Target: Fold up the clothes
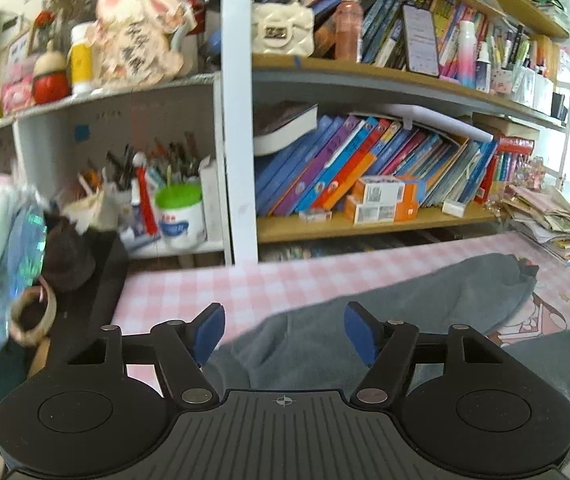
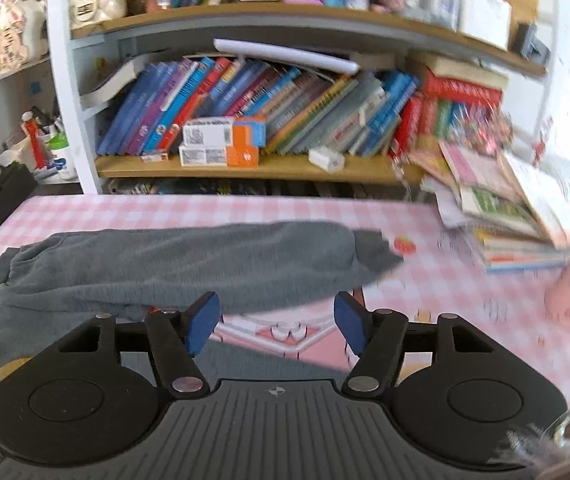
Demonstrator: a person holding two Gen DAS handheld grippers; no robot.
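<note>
Grey fleece trousers (image 2: pixel 189 264) lie across a table covered in a pink-and-white checked cloth (image 2: pixel 465 280), one leg stretched toward a leaning stack of paperback books (image 2: pixel 517 216) on the right. Above the garment, the left gripper (image 1: pixel 283 330) hangs with its blue-padded jaws apart and nothing between them, clear of the fabric. The right gripper (image 2: pixel 277 328) is likewise spread and empty, poised over the gap between the trouser legs. Behind the table, wooden shelves (image 1: pixel 365 224) carry slanting rows of colourful children's books (image 1: pixel 365 164).
</note>
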